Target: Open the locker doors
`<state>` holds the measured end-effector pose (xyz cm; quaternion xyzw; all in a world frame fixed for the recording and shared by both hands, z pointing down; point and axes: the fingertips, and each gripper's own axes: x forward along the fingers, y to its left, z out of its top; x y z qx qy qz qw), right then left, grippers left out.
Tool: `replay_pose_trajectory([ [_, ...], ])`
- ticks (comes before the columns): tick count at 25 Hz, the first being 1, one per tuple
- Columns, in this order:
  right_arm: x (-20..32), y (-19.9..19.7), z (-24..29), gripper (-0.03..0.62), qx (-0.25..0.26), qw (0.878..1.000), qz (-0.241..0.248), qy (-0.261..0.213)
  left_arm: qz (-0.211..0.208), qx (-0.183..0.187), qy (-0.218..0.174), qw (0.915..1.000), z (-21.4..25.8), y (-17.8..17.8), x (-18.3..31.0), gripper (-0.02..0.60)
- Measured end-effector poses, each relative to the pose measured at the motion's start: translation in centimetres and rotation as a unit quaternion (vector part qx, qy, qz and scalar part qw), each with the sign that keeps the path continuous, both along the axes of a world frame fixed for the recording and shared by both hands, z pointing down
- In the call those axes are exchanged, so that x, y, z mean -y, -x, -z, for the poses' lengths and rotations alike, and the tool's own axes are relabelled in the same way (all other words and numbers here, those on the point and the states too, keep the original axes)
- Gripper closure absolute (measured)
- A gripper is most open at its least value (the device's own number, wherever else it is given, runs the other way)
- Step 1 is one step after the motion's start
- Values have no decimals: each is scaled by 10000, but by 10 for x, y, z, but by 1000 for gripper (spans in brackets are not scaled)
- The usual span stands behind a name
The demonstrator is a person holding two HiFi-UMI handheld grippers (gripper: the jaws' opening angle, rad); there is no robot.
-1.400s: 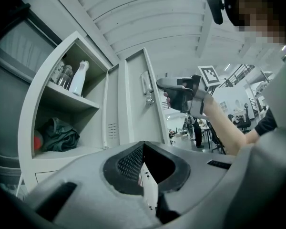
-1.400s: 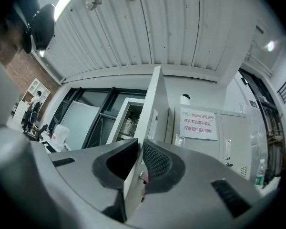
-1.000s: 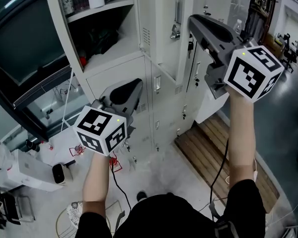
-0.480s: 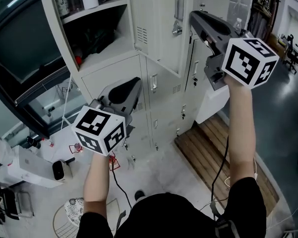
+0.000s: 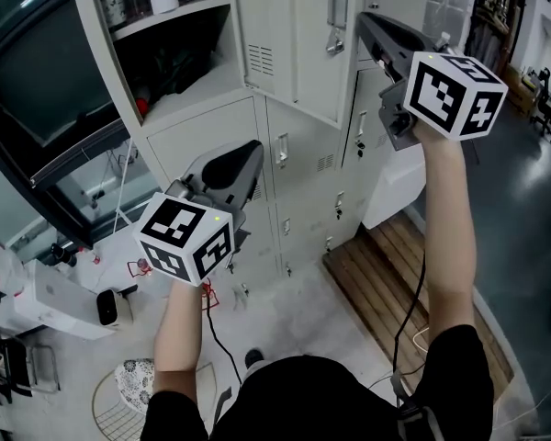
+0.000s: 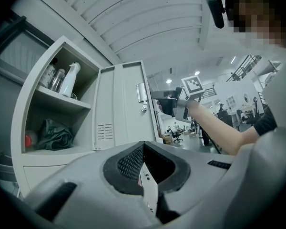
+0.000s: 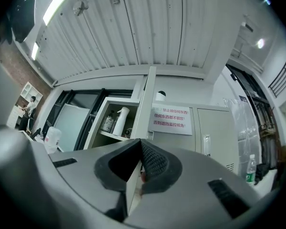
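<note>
Person in black short-sleeved top (image 5: 321,402), with grey, black-padded left gripper (image 5: 255,150) and right gripper (image 5: 365,18), each carrying a white cube (image 5: 185,239) of black square markers and a black cable (image 5: 411,310).

Pale grey upper locker door (image 5: 285,44) stands ajar.

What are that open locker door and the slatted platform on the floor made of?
The locker door is probably thin sheet metal, painted pale grey with a slight sheen; its pressed vent slots suggest it. The platform is apparently wood: matte brown planks with gaps between.
</note>
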<state>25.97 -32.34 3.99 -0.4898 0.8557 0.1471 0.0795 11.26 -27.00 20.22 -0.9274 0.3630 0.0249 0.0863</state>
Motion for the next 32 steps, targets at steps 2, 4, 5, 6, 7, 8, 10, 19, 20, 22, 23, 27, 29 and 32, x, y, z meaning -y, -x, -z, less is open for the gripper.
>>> replay_pose_trajectory([
  [2,0,-1,0,588,-25,10000,57,33,1,20,-18,10000,1,-4,-3,563],
  [4,0,-2,1,588,-23,9999,86,56,3,41,-38,10000,2,-6,-4,563],
  [5,1,-3,1,588,-16,9999,83,61,6,51,-45,10000,3,-7,-4,563],
  [6,2,-4,2,588,-4,9999,79,68,9,60,-49,10000,4,-8,-4,563],
  [7,4,-5,2,588,6,9999,76,76,13,68,-50,10000,4,-9,-4,563],
  [8,5,-6,2,588,12,9999,70,87,17,74,-51,10000,4,-9,-4,563],
  [10,7,-8,1,588,17,9999,40,112,20,77,-51,10000,5,-10,-4,563],
  [19,13,-17,0,588,137,9998,-3,161,0,57,15,10000,-3,-16,-1,563],
  [20,13,-17,0,589,140,9998,7,161,-1,54,21,10000,-3,-17,-1,563],
  [22,13,-17,0,589,152,9998,28,157,0,51,33,10000,-4,-17,-1,563],
  [23,13,-17,0,589,166,9997,45,151,3,51,38,10000,-4,-17,-1,563],
  [27,11,-15,1,589,238,9996,113,115,23,47,51,10000,-5,-17,-2,563],
  [29,10,-14,1,588,249,9996,120,113,31,40,61,10000,-7,-17,-3,563],
  [32,9,-14,1,589,236,9996,93,147,29,30,71,10000,-7,-18,-5,563],
])
